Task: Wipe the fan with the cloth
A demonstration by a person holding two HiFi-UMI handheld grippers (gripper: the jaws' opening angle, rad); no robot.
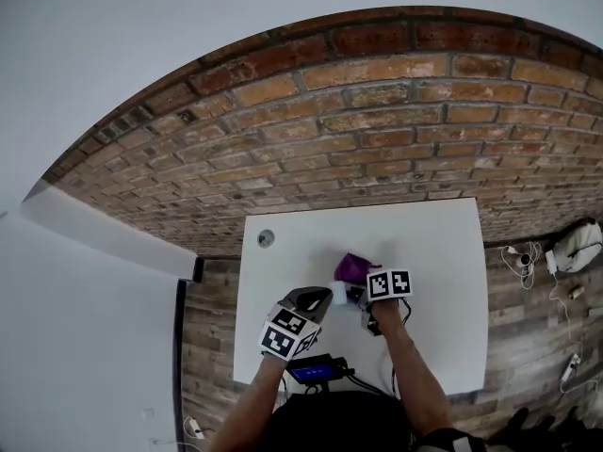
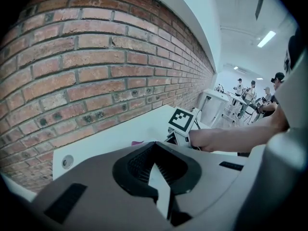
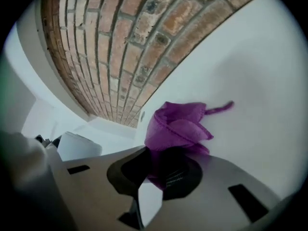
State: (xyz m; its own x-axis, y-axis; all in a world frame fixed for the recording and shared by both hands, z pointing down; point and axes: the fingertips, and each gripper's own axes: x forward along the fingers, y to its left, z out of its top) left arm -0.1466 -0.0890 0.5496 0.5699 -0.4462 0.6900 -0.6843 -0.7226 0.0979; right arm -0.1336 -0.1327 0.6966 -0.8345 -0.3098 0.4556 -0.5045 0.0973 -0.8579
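A crumpled purple cloth (image 1: 355, 267) lies on the white table (image 1: 433, 252) just beyond both grippers. In the right gripper view the cloth (image 3: 178, 126) runs back into my right gripper (image 3: 161, 172), whose jaws are shut on its near end. In the head view the right gripper (image 1: 362, 293) sits right behind the cloth. My left gripper (image 1: 323, 301) is to its left, shut, and in its own view the left gripper (image 2: 156, 170) has nothing between its pads. A small white object (image 1: 337, 293) sits between the two gripper tips; whether it is the fan I cannot tell.
A round grommet (image 1: 266, 238) is set in the table's far left corner. A small device with a blue screen (image 1: 314, 370) sits at the near edge. A brick wall (image 1: 377, 111) rises behind the table. Cables (image 1: 523, 257) and a white bag (image 1: 577, 246) lie on the floor to the right.
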